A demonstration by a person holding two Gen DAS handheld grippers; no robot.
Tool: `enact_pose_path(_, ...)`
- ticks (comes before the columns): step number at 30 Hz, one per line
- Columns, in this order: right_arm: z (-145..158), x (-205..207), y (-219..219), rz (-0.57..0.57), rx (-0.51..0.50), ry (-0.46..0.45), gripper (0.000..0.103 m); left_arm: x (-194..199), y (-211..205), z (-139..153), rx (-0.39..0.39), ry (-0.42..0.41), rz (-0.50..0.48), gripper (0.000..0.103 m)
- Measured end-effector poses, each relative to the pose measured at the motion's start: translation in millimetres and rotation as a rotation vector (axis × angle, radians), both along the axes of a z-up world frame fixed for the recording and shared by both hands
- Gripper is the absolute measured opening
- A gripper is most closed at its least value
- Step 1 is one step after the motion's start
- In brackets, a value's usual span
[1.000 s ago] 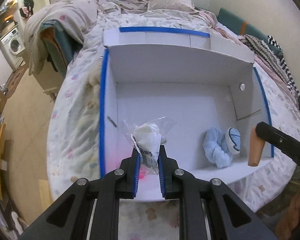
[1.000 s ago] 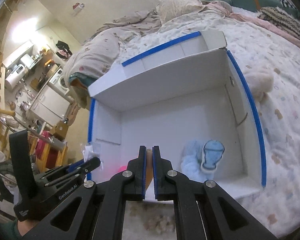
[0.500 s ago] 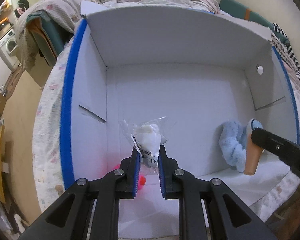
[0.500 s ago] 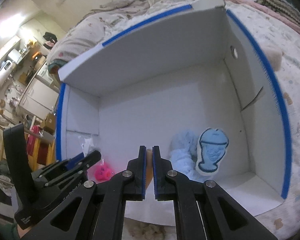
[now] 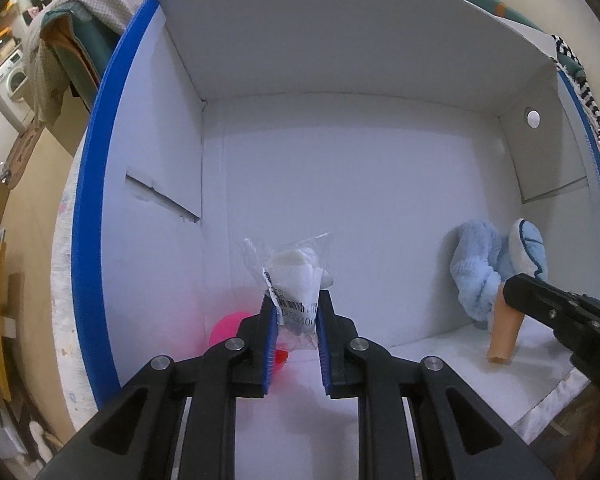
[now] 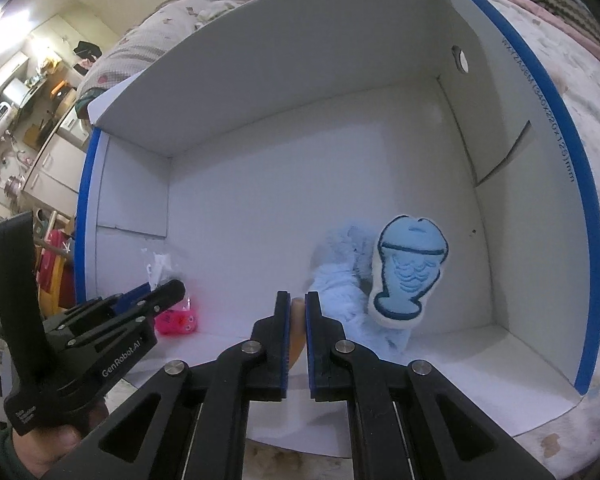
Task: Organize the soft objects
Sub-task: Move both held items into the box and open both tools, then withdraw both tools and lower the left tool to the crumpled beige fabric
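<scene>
— What do we have in the left gripper [image 5: 296, 314]?

— A clear bag [image 5: 296, 276] with something white inside and a barcode label. Our jaws are closed on its lower end, and it stands up between the fingers, over the near left part of the white box [image 5: 340, 184].

— And the right gripper [image 6: 296, 308]?

— Its jaws are narrow, pinching a tan tube [image 5: 504, 334]. From the left camera the tube hangs below the fingers, just in front of the blue plush [image 6: 408, 272].

— Where does the plush sit?

— Inside the box, in the near right corner, leaning by the right wall. A fish-shaped patch faces us on it.

— Anything else in there?

— A pink toy [image 6: 178, 320] on the box floor at the near left, partly hidden behind our left gripper. The box has blue edging and rests on a bed [image 6: 580, 92].
</scene>
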State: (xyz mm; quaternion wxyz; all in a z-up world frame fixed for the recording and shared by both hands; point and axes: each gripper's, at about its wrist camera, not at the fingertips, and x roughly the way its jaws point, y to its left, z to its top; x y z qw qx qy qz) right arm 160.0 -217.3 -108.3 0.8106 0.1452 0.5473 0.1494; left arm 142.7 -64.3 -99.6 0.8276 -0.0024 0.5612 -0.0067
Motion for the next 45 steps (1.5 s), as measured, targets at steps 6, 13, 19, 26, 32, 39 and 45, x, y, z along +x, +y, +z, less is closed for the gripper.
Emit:
enact_pose_path(6, 1, -1, -5, -0.020, 0.003, -0.002, 0.008, 10, 4, -4, 0.006, 0.004, 0.009, 0.016)
enact_pose_path(13, 4, -4, -7, -0.025, 0.011, -0.013, 0.014, 8, 1, 0, 0.009, -0.013, 0.001, 0.020)
enact_pose_path(19, 12, -4, -7, -0.041, 0.006, -0.051, 0.070, 5, 3, 8, 0.018, -0.036, -0.005, 0.039)
enact_pose_path(26, 25, -5, -15, -0.099, -0.020, -0.108, 0.088, -2, 4, 23, 0.002, -0.087, -0.017, 0.046)
enact_pose_path(32, 39, -13, -22, -0.139, -0.005, -0.166, 0.100, -13, 15, 43, 0.011, -0.150, 0.012, 0.060)
enact_pose_path(39, 51, -27, -21, -0.166, -0.012, -0.220, 0.103, -32, 30, 65, 0.000, -0.191, 0.077, 0.062)
enact_pose_path(45, 53, -45, -21, -0.152, -0.039, -0.216, 0.103, -47, 33, 75, -0.004, -0.190, 0.068, 0.062)
